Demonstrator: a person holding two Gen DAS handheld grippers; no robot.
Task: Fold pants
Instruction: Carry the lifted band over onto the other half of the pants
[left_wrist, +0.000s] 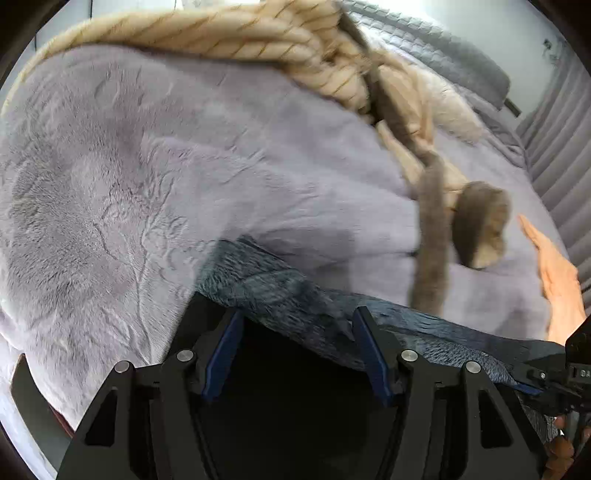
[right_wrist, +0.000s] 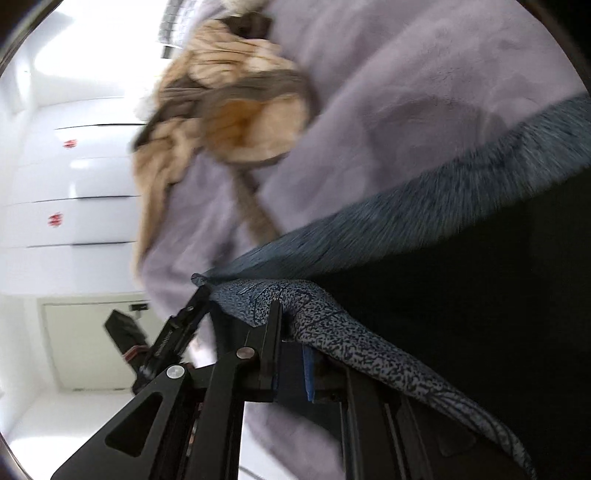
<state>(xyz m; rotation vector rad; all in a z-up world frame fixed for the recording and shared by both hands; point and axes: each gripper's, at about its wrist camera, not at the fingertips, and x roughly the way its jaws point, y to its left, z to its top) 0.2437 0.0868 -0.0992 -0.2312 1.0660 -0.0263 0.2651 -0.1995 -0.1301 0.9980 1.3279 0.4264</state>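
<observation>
Left gripper (left_wrist: 297, 343) fingers spread, pants (left_wrist: 280, 284) edge between, unpinched. Right gripper (right_wrist: 291, 347) pinches pants over lilac blanket (left_wrist: 147, 166).

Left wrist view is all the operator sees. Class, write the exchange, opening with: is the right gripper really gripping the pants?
Observer: Yes. The right wrist view shows the right gripper shut on the pants, with speckled fabric draped over its fingers.
Operator: What's beyond the bed on that side?
Observer: White cupboard doors with small red marks.
Operator: Is my gripper visible there?
Observer: Yes, the left gripper, its tip by the pants' corner.
</observation>
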